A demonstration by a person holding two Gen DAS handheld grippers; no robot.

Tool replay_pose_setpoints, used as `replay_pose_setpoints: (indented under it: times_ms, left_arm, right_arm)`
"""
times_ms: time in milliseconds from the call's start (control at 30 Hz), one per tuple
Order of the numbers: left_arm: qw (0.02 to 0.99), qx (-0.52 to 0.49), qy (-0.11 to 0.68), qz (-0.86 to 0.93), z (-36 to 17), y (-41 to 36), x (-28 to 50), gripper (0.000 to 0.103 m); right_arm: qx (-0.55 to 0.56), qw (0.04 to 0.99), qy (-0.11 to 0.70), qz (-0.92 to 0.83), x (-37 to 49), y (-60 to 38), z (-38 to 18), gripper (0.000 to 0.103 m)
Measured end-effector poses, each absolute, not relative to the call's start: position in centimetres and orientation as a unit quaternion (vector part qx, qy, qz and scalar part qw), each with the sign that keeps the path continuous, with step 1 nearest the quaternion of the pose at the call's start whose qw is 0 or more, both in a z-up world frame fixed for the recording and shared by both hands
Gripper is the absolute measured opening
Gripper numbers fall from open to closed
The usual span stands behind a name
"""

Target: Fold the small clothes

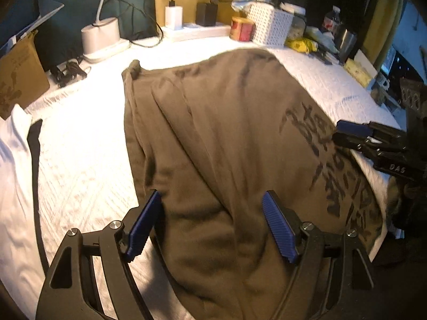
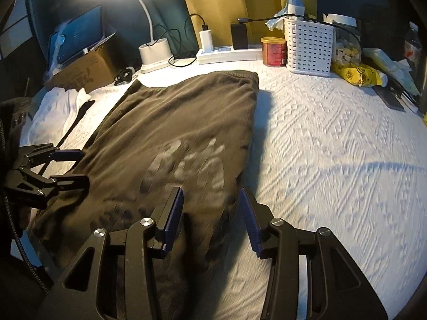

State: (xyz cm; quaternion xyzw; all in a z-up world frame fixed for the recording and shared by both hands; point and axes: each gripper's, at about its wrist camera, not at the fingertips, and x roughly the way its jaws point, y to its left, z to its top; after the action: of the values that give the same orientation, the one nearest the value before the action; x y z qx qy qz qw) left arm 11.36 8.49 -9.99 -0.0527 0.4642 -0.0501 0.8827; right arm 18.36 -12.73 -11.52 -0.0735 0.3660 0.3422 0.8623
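Observation:
An olive-brown garment [image 1: 218, 138] with a dark print lies flat, partly folded, on the white textured cover [image 1: 85, 144]. My left gripper [image 1: 212, 224] hovers open over its near end, with cloth below the fingers but nothing pinched. In the right wrist view the same garment [image 2: 173, 128] runs away from me. My right gripper [image 2: 210, 218] stands open above its near right edge, pads clear of the cloth. The right gripper [image 1: 336, 132] also shows at the garment's right side, and the left gripper [image 2: 82, 166] at its left side.
A white garment with a black stripe [image 2: 58, 106] lies to the left. Along the back stand a lamp base [image 2: 154, 53], power strip [image 2: 229, 53], red can [image 2: 273, 52], white basket [image 2: 309, 48] and yellow packet [image 2: 357, 76]. A cardboard box [image 2: 82, 66] sits at back left.

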Motion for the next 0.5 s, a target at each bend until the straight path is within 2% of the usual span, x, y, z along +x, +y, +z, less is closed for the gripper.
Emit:
replay_pose_setpoints:
  times_ms: [433,500]
  left_arm:
    - [0.902,-0.044,0.427,-0.052,-9.2,10.7,16.4,0.077]
    - [0.903,-0.04,0.424,-0.052,-9.5,10.9,17.3,0.073]
  right_arm:
    - [-0.072,0.861,0.371,0.339,23.6,-11.1,-11.1,0.047]
    - [-0.07,0.861,0.371,0.341,24.2,-10.8,-10.9,0.047]
